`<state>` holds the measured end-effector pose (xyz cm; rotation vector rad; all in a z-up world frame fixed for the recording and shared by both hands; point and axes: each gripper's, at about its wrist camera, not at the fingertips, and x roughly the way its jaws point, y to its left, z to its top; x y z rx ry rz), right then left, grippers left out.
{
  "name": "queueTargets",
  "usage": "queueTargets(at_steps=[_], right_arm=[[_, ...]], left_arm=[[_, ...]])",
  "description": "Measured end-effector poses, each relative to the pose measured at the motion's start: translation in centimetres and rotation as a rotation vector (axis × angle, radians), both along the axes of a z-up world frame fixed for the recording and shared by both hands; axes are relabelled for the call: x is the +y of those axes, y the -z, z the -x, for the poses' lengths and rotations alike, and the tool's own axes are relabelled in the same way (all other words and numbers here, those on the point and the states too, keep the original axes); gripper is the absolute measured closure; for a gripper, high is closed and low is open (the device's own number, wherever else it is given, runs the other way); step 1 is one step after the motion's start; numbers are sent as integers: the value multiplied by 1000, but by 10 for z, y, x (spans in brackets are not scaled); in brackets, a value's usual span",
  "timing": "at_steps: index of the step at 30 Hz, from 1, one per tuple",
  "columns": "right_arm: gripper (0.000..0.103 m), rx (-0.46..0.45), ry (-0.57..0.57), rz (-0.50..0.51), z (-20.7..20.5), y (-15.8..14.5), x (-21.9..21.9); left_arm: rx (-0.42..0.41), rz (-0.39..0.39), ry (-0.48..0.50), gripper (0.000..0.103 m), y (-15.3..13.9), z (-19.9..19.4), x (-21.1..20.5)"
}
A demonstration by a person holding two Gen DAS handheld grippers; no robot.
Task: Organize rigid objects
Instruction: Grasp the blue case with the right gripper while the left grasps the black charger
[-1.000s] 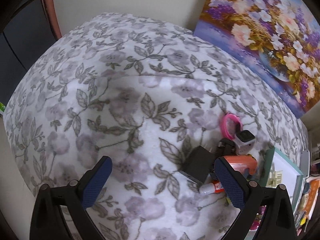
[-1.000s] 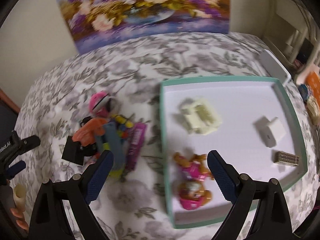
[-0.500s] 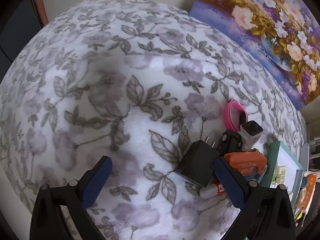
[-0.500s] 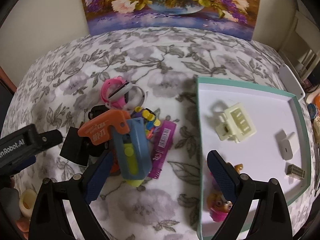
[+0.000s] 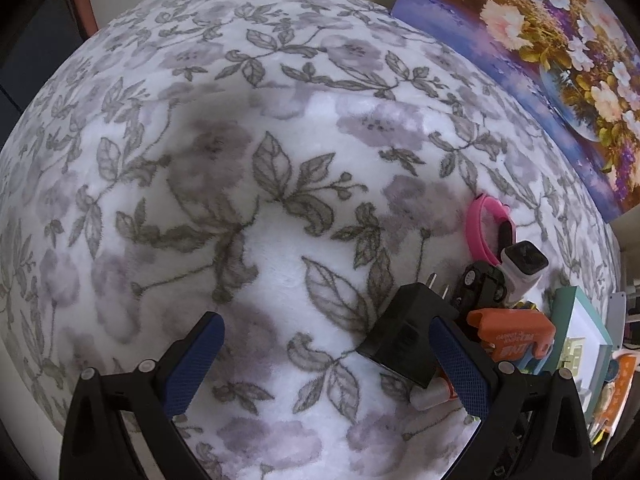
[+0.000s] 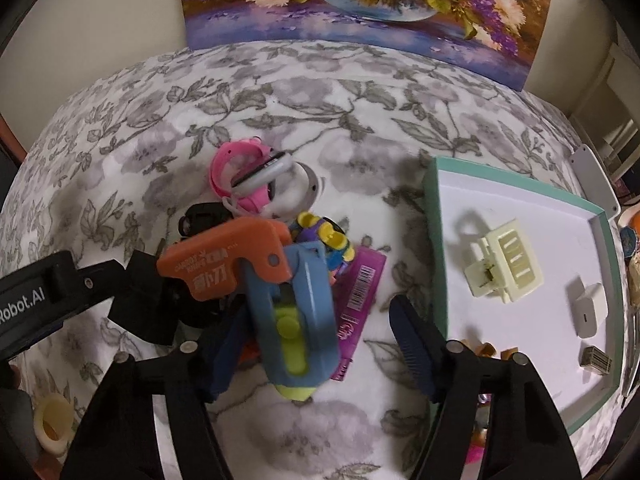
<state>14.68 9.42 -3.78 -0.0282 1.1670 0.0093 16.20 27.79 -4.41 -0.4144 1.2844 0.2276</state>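
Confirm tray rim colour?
Teal rim, white inside; shows best in the right wrist view.

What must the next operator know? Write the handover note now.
Left gripper: open, empty, its right finger beside the black adapter.
Right gripper: open, empty, over the blue cutter.
Done: cream clip, white charger, small box in the teal tray.
To do: the pile on the blanket: blue cutter, orange cutter, pink watch, purple packet, adapter.
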Motion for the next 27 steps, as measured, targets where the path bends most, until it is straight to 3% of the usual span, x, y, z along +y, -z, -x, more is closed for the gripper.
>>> queueTargets(at_steps=[3,10,27], right_arm=[[37,-4,-3,-5,-2,1,2],[60,-1,-26,-62,-3,0,5],[61,0,68,-134,-3,-9,-30]], left_arm=[[1,-2,-1,0,0,0,0],[5,-8,0,0,2,0,-1],[-13,1,62,0,-2,-4,-9]])
